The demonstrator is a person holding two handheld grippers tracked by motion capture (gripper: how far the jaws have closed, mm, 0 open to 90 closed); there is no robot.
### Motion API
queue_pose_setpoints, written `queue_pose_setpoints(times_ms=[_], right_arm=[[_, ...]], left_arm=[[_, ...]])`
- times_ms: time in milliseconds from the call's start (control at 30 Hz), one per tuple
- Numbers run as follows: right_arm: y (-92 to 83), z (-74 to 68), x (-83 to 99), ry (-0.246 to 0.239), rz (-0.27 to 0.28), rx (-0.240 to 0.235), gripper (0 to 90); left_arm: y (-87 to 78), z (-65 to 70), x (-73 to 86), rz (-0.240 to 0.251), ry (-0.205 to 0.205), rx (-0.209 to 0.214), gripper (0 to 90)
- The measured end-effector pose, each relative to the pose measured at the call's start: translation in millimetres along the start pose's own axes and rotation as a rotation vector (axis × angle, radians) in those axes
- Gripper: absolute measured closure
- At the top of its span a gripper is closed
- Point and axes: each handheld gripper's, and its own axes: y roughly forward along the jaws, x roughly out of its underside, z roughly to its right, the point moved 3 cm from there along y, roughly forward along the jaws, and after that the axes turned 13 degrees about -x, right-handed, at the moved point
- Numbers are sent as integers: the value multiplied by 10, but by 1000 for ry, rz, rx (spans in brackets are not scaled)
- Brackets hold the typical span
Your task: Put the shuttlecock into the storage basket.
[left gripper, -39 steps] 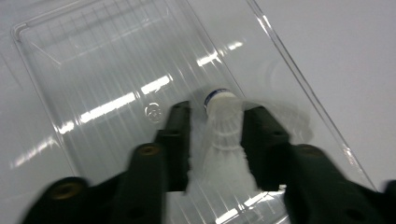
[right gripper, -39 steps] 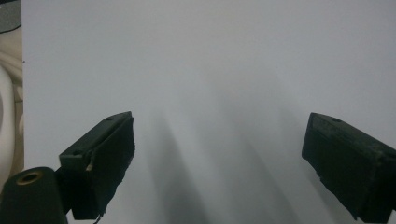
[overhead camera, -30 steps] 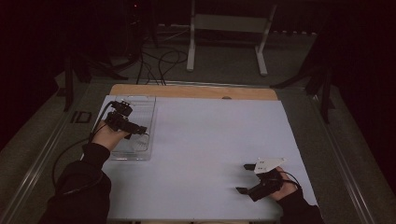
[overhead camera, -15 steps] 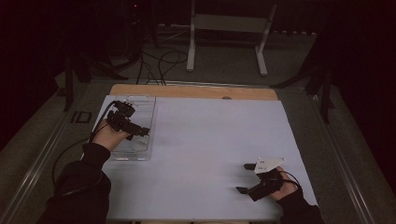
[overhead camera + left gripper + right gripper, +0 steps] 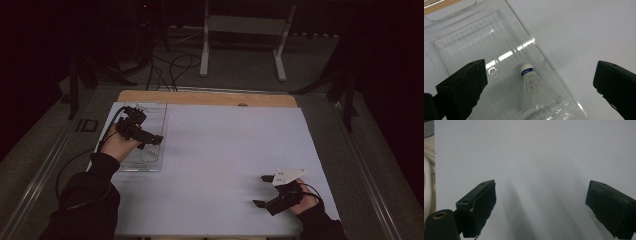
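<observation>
Hovering wide open at centre left of the frame, the left gripper (image 5: pixel 150 142) likely prepares to grasp the shuttlecock (image 5: pixel 531 92) in the clear tray (image 5: pixel 461 47); lower right, the right gripper (image 5: pixel 263 190) waits agape.

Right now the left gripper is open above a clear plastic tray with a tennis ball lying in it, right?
Not quite: the left gripper is open above the clear plastic tray, but a white shuttlecock lies in it, as the left gripper view shows.

Dim high view with black surroundings, brighter close views, glare streaks on clear tray (image 5: pixel 506 56), soft shadows across white surface (image 5: pixel 544 170), near jaws slightly blurred
</observation>
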Motion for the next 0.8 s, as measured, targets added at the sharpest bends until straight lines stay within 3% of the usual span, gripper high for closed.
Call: queue_pose_setpoints(times_ms=[67,300,433,633,800], right_arm=[[1,3,2,1,0,2,96],[-10,-6,1,3,4,2,96],[-18,-6,3,2,4,6,96],[-24,-10,19,4,5,4,96],[-39,-15,11,4,13,8,96]], left_arm=[[-7,17,-7,0,-5,4,1],[-28,83,-30,26,35,48,0],[-67,151,-64,53,58,97,0],[-105,302,-105,85,123,148,0],[-123,456,-131,100,188,161,0]])
